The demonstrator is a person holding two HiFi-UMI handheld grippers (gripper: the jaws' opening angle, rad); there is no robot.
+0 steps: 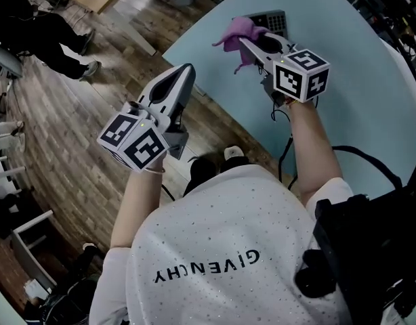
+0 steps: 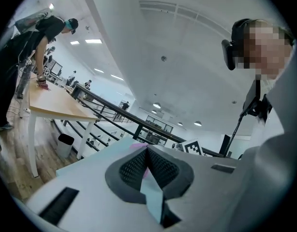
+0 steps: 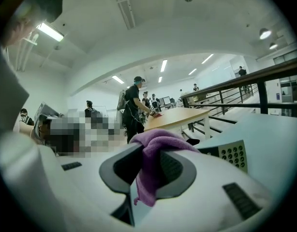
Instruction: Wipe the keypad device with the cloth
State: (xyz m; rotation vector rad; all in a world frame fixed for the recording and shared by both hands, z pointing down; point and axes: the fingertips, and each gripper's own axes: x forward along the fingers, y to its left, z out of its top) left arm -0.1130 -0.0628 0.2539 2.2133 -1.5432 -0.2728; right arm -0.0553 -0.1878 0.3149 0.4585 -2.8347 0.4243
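The dark grey keypad device [image 1: 272, 20] lies flat near the far edge of the pale blue table [image 1: 357, 93], buttons up. The bunched purple cloth [image 1: 236, 34] hangs just beside it and, as far as I can judge, is not on the keys yet. My right gripper [image 1: 248, 44] pinches the cloth. Its 2 jaws are closed to a narrow gap that the fabric fills, with a fold humped over the tips and a tail dangling below. I take it I hold it so to leave a loose pad to drag across the keys. In the right gripper view the keypad sits just right of the jaws. My left gripper [image 1: 183, 76] is raised off the table's near edge, above the wooden floor [image 1: 72, 114]. Its jaws are pressed together on nothing, probably kept clear or ready to steady the device.
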